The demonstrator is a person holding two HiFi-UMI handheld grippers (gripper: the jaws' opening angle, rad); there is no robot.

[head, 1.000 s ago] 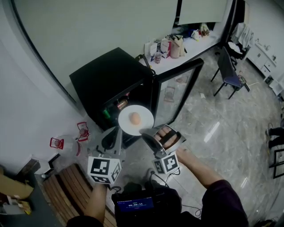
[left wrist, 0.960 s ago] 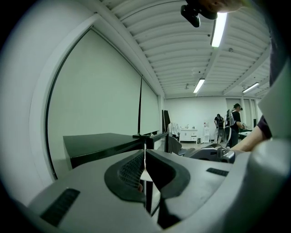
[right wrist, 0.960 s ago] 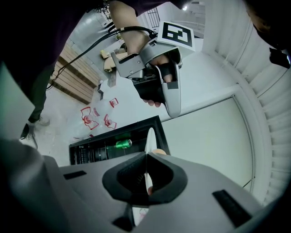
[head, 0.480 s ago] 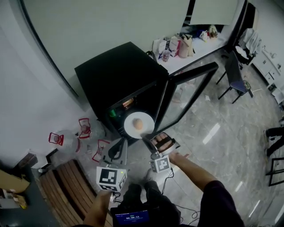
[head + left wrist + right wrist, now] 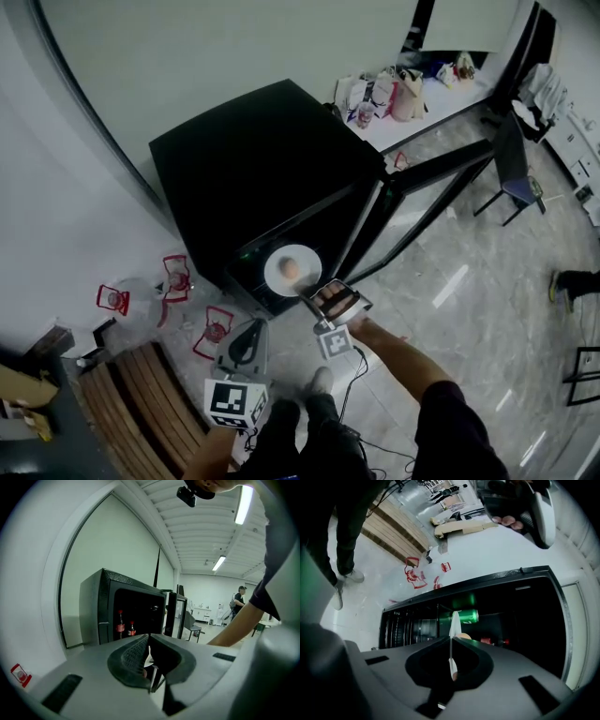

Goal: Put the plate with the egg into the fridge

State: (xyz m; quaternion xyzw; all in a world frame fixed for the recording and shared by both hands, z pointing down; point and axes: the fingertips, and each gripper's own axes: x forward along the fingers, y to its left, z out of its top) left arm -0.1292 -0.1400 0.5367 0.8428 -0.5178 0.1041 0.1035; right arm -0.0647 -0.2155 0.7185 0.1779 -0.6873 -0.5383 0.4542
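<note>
Left gripper view, unlike head view: red bottles (image 5: pixel 120 625) in fridge (image 5: pixel 91 616).

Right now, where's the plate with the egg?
Head view, centre: the plate with the egg is held by its rim in the right gripper, at the open front of the fridge, left of its door.

White plate (image 5: pixel 276 276), brown egg (image 5: pixel 290 269) on it, level before open black fridge (image 5: pixel 253 169).
</note>
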